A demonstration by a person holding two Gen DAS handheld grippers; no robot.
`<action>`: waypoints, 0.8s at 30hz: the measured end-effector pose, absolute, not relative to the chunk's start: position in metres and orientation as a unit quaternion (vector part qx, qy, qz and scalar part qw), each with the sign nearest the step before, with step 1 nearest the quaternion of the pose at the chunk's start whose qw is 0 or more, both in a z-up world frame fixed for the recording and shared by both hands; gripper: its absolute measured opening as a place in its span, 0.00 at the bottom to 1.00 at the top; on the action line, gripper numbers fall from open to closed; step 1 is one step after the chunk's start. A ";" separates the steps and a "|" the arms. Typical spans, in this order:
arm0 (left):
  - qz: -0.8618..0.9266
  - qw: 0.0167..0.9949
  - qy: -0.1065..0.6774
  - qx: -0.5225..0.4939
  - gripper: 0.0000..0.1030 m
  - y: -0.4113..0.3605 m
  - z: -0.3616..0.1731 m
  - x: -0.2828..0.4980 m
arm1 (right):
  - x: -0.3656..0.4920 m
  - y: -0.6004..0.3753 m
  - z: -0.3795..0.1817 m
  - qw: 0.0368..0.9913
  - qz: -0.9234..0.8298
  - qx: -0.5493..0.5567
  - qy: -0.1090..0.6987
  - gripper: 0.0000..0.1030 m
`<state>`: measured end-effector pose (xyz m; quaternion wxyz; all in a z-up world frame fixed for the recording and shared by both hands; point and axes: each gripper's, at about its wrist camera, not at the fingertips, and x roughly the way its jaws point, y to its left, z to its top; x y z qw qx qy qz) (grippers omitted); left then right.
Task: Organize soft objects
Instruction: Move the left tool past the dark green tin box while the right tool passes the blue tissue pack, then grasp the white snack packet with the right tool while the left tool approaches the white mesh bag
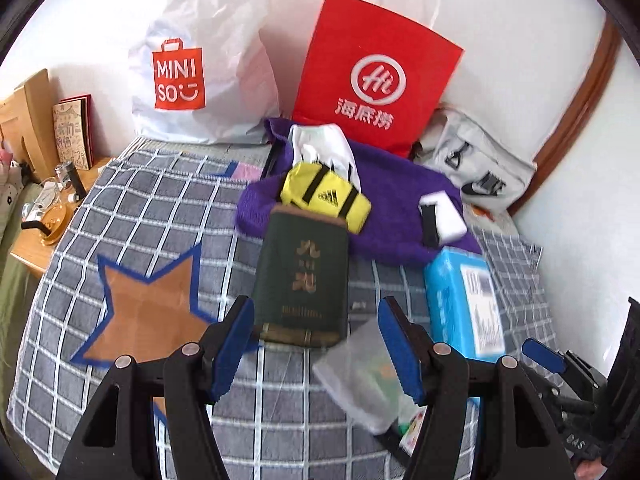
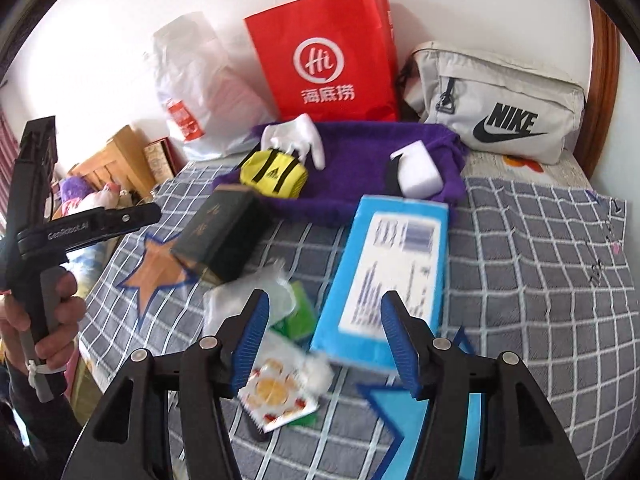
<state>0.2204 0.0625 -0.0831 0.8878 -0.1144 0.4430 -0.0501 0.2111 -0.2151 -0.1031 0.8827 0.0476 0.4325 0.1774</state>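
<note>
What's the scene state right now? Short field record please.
surface: checked blanket
on purple towel: yellow pouch, white glove, white block
on blanket: dark green box, blue pack, clear packets
at wall: red bag, white bag, grey bag
left gripper: open, empty
right gripper: open, empty

You work over a bed covered by a grey checked blanket (image 1: 168, 208). At the wall end stand a white plastic bag (image 1: 200, 60) and a red paper bag (image 2: 324, 56), with a grey Nike bag (image 2: 496, 108) to their right. A purple towel (image 2: 360, 152) lies in front of them. Nearer you, a dark green box (image 1: 300, 276) and a blue pack (image 2: 392, 272) rest on the blanket, with small packets (image 2: 276, 392) between them. A brown star (image 1: 152, 312) marks the blanket on the left.
</note>
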 end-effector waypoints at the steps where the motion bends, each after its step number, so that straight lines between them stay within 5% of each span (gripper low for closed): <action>1: -0.051 0.889 0.441 -0.109 0.61 0.061 -0.085 0.215 | 0.201 -0.211 -0.107 0.881 0.185 0.045 0.433 0.60; 24: -0.078 0.883 0.441 -0.142 0.61 0.068 -0.129 0.159 | 0.154 -0.154 -0.177 0.865 0.251 -0.039 0.432 0.71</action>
